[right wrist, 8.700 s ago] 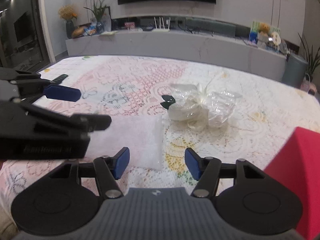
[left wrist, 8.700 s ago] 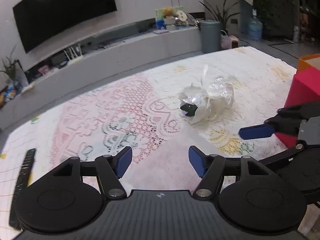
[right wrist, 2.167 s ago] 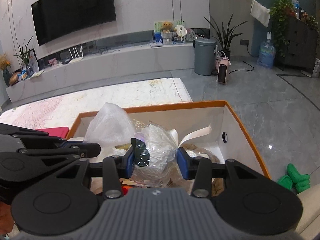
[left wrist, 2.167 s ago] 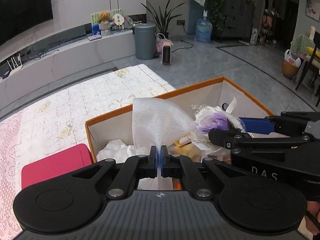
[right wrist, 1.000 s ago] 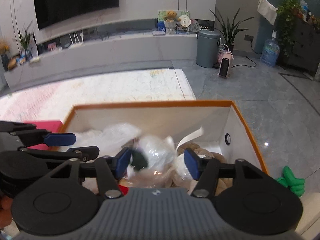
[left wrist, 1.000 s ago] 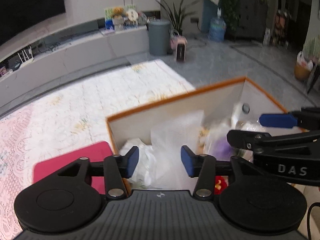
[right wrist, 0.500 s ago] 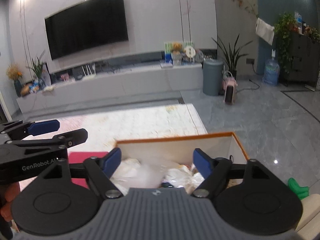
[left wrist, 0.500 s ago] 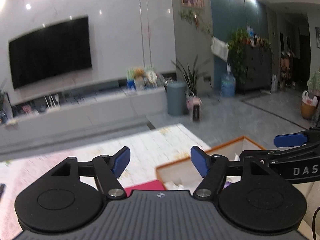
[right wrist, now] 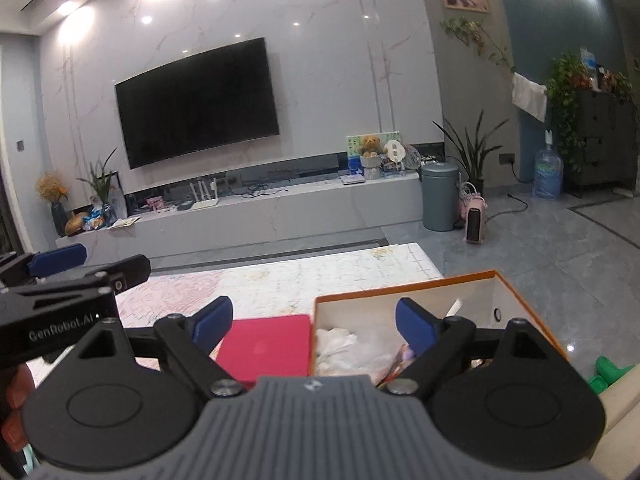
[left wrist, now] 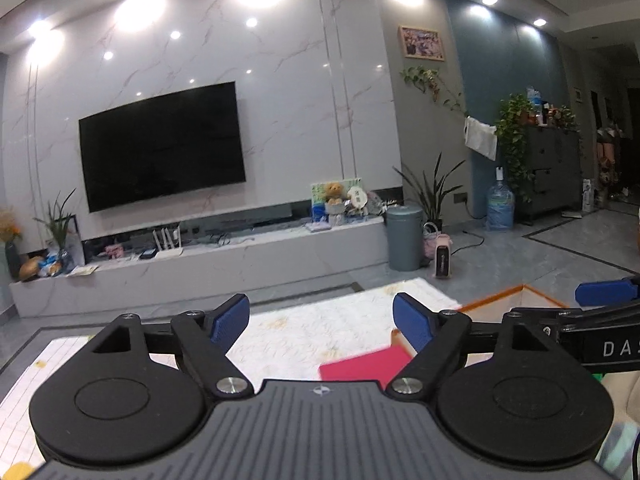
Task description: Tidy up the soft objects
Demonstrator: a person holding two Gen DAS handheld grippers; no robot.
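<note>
The orange-rimmed box (right wrist: 404, 290) stands on the lace-covered table with white soft wrapping (right wrist: 344, 344) and other soft things inside. My right gripper (right wrist: 314, 320) hangs above and in front of the box, its jaws opening wide with nothing between them. In the left wrist view my left gripper (left wrist: 322, 318) is raised over the table, jaws opening wide and empty, and only a corner of the box (left wrist: 516, 294) shows at the right. The red lid (right wrist: 268, 348) lies flat beside the box on its left.
The lace tablecloth (right wrist: 280, 276) stretches to the left of the box. Behind it runs a long low TV bench (right wrist: 256, 212) under a wall TV (right wrist: 196, 100). A grey bin (right wrist: 439, 190) and a small heater (right wrist: 474, 220) stand on the tiled floor.
Both grippers let go of the soft things into the box, opened wide and rose, tilting up toward the room. The box has dropped low in both views.
</note>
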